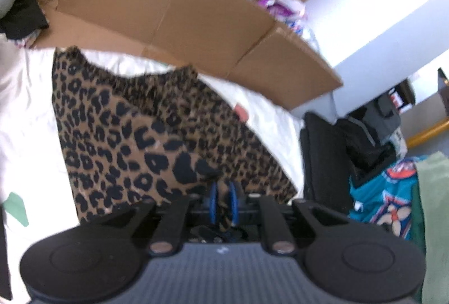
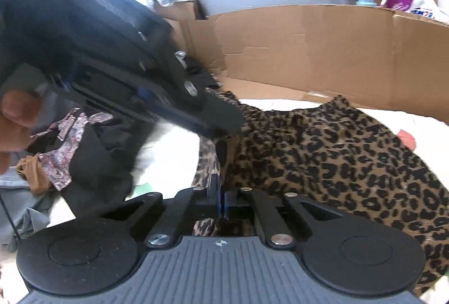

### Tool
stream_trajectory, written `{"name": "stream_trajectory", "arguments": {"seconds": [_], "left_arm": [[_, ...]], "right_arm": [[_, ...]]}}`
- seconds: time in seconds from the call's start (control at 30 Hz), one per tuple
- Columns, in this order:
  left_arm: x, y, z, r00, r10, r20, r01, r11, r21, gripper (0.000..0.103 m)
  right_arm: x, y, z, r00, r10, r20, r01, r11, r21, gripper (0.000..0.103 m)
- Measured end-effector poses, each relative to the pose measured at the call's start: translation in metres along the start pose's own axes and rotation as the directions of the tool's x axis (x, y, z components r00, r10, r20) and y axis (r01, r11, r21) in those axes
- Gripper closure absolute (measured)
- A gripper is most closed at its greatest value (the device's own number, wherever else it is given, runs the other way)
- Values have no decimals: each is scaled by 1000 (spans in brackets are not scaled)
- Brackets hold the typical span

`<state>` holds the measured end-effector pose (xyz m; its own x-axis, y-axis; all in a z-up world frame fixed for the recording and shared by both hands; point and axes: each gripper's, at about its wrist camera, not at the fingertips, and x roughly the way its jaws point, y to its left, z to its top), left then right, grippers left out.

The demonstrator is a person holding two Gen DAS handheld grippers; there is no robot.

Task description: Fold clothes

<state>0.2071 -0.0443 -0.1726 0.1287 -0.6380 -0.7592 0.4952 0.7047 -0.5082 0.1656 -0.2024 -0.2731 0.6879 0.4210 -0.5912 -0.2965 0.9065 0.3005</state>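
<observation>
On the white bed [image 1: 25, 96], the leopard-print garment [image 1: 126, 119] lies partly spread before a cardboard box [image 1: 174, 9]. Left tongs [image 1: 223, 200] pinch its near edge; right tongs [image 2: 221, 200] are pressed together on the edge, likely to lift a fold.

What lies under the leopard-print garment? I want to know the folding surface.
The leopard-print garment lies on a white sheet, visible around its edges. Whatever sits directly beneath the fabric is covered and cannot be seen.
</observation>
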Motion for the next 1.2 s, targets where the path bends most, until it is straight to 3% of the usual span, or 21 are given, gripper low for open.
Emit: {"name": "stream_trajectory", "arguments": {"seconds": [0.23, 0.3, 0.37, 0.5, 0.67, 0.97, 1.2], "left_arm": [[-8, 15, 8, 996, 82, 46, -81, 996, -21, 90], [-5, 24, 8, 992, 120, 36, -118, 992, -38, 86], [1, 30, 4, 987, 160, 28, -158, 986, -60, 67], [21, 38, -7, 980, 200, 4, -198, 971, -132, 58], [44, 30, -27, 972, 229, -46, -232, 969, -81, 31], [65, 46, -67, 958, 239, -159, -260, 957, -127, 31], [75, 59, -93, 942, 236, -237, -271, 954, -126, 31]], "right_arm": [[-18, -34, 5, 998, -56, 9, 55, 997, 53, 103], [-24, -45, 5, 996, -86, 15, 85, 995, 56, 103], [-29, -55, 5, 994, -107, 15, 106, 992, 75, 103], [-41, -74, 3, 985, -172, 9, 170, 979, 116, 103], [-52, -89, 0, 974, -226, 2, 224, 968, 114, 103], [-69, -127, -1, 946, -323, -7, 321, 937, 134, 103], [-65, -161, -24, 932, -357, -59, 361, 906, 220, 103]]}}
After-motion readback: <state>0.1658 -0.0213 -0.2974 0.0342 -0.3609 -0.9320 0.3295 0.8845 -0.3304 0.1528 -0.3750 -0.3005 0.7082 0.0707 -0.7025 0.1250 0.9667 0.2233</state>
